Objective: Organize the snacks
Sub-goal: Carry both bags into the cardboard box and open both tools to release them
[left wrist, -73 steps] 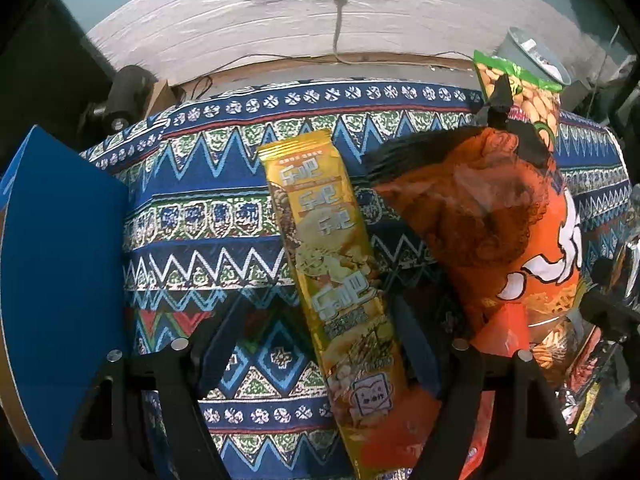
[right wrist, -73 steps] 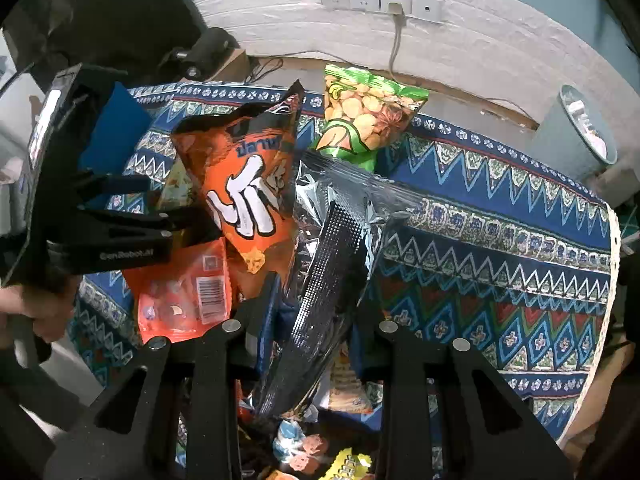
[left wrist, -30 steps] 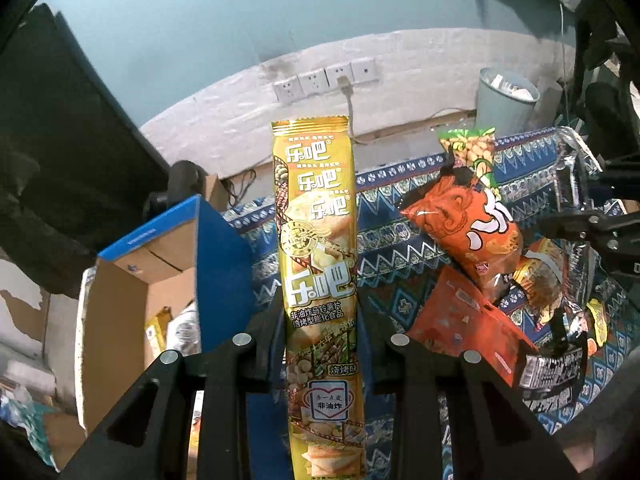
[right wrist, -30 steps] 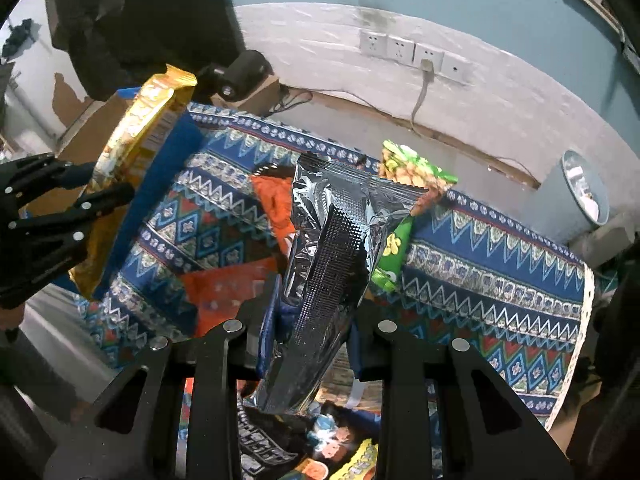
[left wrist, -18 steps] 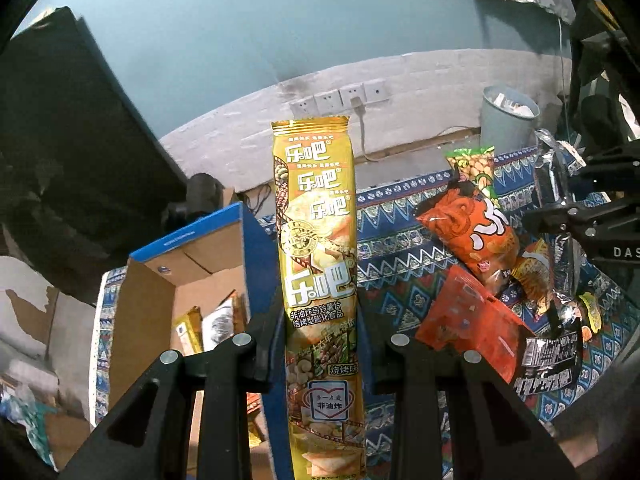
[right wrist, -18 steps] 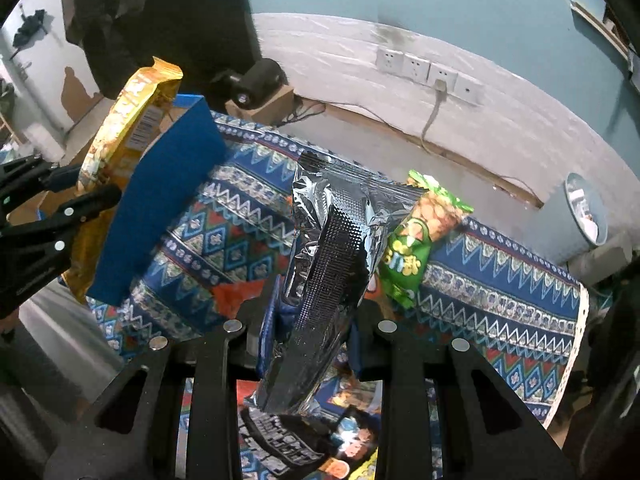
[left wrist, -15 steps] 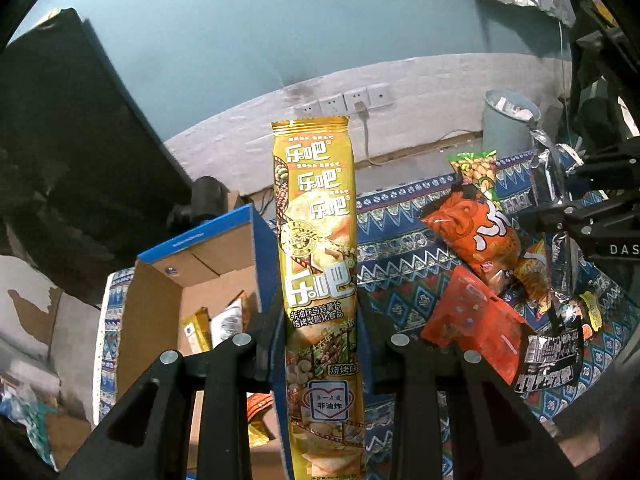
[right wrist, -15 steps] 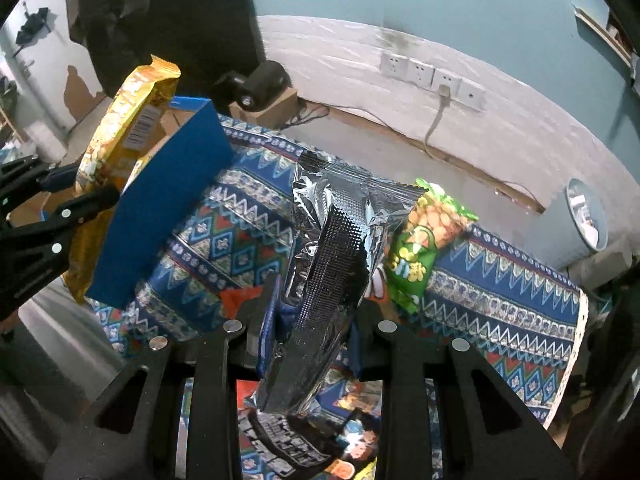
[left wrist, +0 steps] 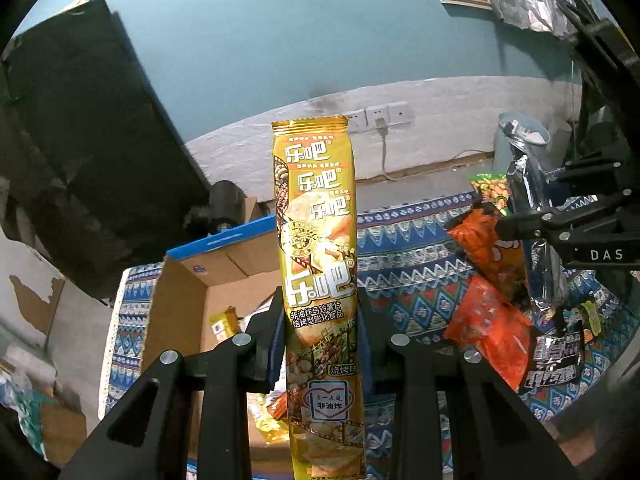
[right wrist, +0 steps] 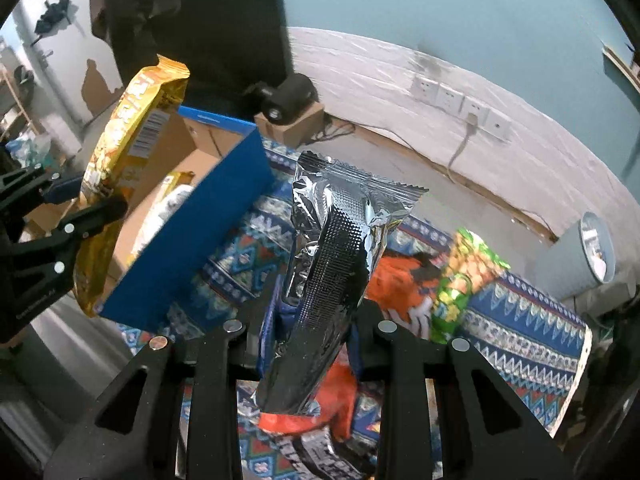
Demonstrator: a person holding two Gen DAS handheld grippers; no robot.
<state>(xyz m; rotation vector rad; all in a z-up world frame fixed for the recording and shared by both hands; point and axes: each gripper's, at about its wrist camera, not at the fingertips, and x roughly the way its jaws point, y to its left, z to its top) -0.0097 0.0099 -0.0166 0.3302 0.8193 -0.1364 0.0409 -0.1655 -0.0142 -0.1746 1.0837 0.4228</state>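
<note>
Cardboard, open-topped and blue on the outside, the box (left wrist: 208,280) sits at the left end of the table (left wrist: 404,256), which is covered by a patterned cloth, and a few packets already lie inside. The left gripper (left wrist: 320,320) is closed on the lower half of a long gold chip packet (left wrist: 316,216), held upright with its long axis running straight up from the jaws; the box opening lies just below and to the left of it, so this is the nearer hand. Further right, the right gripper (right wrist: 312,320) is clamped on a silver foil packet (right wrist: 336,256), also held roughly upright, with the box's blue wall (right wrist: 192,240) to its left. Beneath and to its right, the orange bags (left wrist: 488,320) and a green peanut bag (right wrist: 460,284) lie loose on the cloth. To my eye, the gold packet needs tipping leftward and down to clear the near wall.
</note>
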